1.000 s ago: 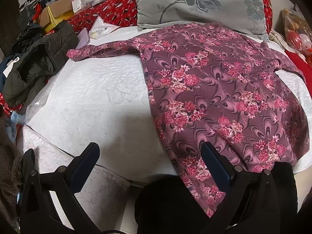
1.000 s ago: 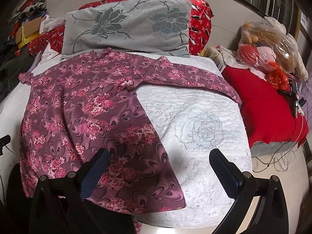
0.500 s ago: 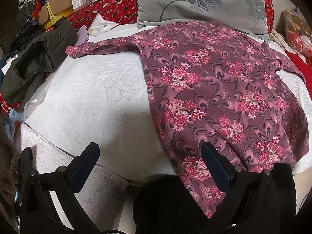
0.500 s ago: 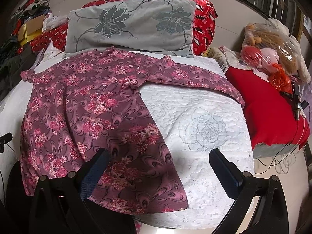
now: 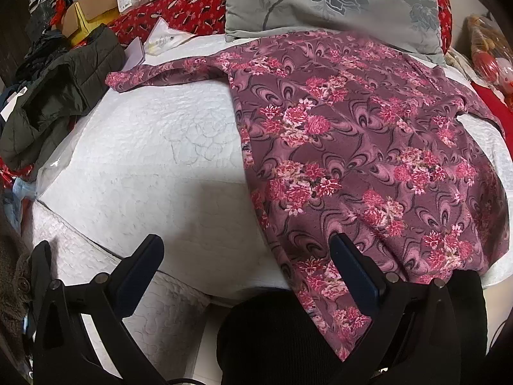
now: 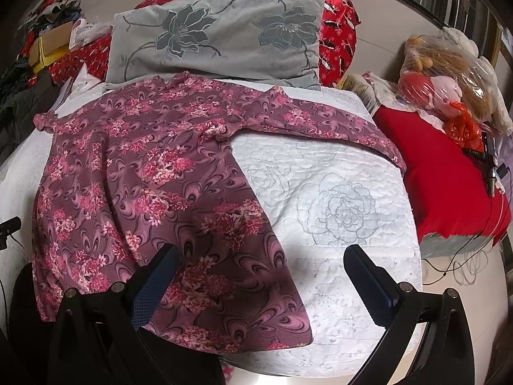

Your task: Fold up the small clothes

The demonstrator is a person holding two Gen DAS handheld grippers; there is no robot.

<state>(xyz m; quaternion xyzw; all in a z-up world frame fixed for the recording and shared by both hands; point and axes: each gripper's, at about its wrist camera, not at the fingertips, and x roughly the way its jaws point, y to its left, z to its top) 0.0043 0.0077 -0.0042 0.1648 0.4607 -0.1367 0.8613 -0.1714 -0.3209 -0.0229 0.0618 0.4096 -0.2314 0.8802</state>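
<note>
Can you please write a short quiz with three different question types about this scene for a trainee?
1. True or false: the left hand-held gripper grips the floral top.
2. The top's collar lies nearest to: A) grey pillow B) red blanket C) dark jacket.
3. Fill in: both sleeves are spread ____.

Key: 1 false, both it and the right hand-held gripper are open and empty; 2 A; 3 outward.

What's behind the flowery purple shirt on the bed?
Behind the flowery purple shirt sits a grey pillow with dark flowers, its lower edge touching the collar. A red patterned cushion peeks out behind that; most of it is hidden.
</note>
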